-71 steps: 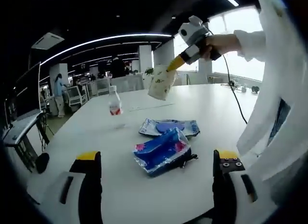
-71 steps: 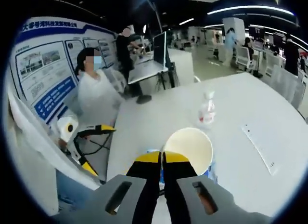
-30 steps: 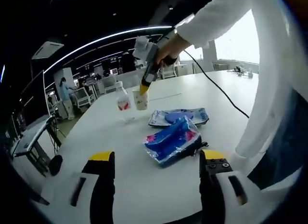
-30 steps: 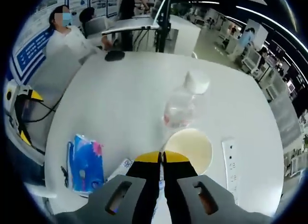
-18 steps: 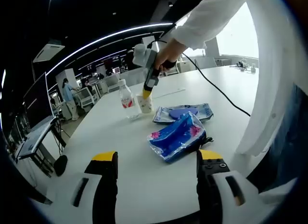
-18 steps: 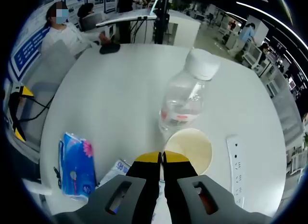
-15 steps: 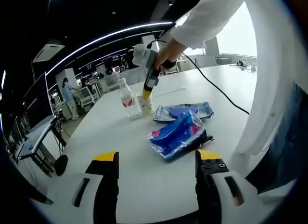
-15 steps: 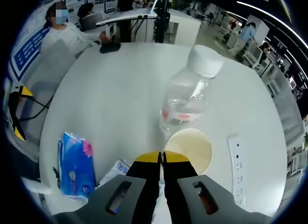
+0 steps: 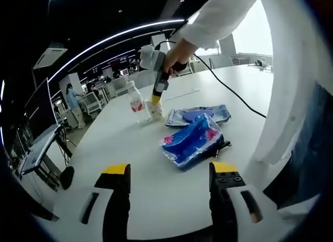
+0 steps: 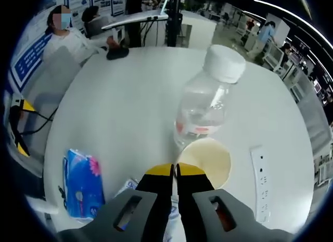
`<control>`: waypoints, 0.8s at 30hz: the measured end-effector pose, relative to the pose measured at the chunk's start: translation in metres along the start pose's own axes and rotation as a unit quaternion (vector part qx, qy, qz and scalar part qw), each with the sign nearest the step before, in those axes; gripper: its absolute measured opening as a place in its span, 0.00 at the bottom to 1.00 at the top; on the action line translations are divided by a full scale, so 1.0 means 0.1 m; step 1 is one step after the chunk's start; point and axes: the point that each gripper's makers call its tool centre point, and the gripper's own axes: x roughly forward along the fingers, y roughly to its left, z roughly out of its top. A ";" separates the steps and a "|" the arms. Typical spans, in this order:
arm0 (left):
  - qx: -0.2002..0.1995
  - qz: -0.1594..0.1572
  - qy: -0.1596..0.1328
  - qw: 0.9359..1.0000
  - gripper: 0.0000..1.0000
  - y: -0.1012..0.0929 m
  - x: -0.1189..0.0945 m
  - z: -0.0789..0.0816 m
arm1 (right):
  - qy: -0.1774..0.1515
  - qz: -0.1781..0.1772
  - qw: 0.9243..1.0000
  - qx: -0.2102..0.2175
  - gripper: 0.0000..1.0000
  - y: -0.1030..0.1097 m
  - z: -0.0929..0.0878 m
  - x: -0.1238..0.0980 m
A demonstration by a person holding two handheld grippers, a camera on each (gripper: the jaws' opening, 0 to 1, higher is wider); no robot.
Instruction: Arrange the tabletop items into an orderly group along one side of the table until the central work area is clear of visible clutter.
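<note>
Paper cup [image 10: 207, 161], pinched by right hand-held gripper [image 10: 175, 172], touches water bottle [image 10: 204, 106]; left hand-held gripper [image 9: 168, 172] spread

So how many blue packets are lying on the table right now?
2. The blue tissue pack lies mid-table; the flat blue packet lies just beyond it, beside the paper cup and bottle. Others could be hidden.

Landmark: water bottle [image 9: 136, 102] on my table [image 9: 156, 200]. Paper cup [image 10: 207, 161] touching bottle's base, between bottle and my right gripper [image 10: 174, 172] (jaws pinched together on cup rim). Flat packet [image 9: 197, 115] right of cup in left gripper view; tissue pack [image 9: 191, 141] nearer me. Power strip [image 10: 261, 182] beyond cup.
</note>
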 end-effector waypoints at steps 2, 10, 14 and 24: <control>0.001 0.000 0.001 1.000 0.61 0.00 0.00 0.00 | -0.004 -0.002 1.000 0.003 0.08 0.00 0.01 -0.01; 0.003 0.000 0.008 1.000 0.61 0.00 0.00 -0.03 | -0.051 -0.016 0.998 0.033 0.22 0.06 0.12 -0.19; 0.001 -0.003 0.012 1.000 0.62 -0.01 0.01 -0.05 | -0.098 -0.021 0.993 0.063 0.28 0.21 0.08 -0.38; -0.030 -0.005 0.010 0.999 0.65 0.02 0.03 -0.05 | -0.219 -0.058 0.953 0.202 0.39 0.82 -0.24 -1.37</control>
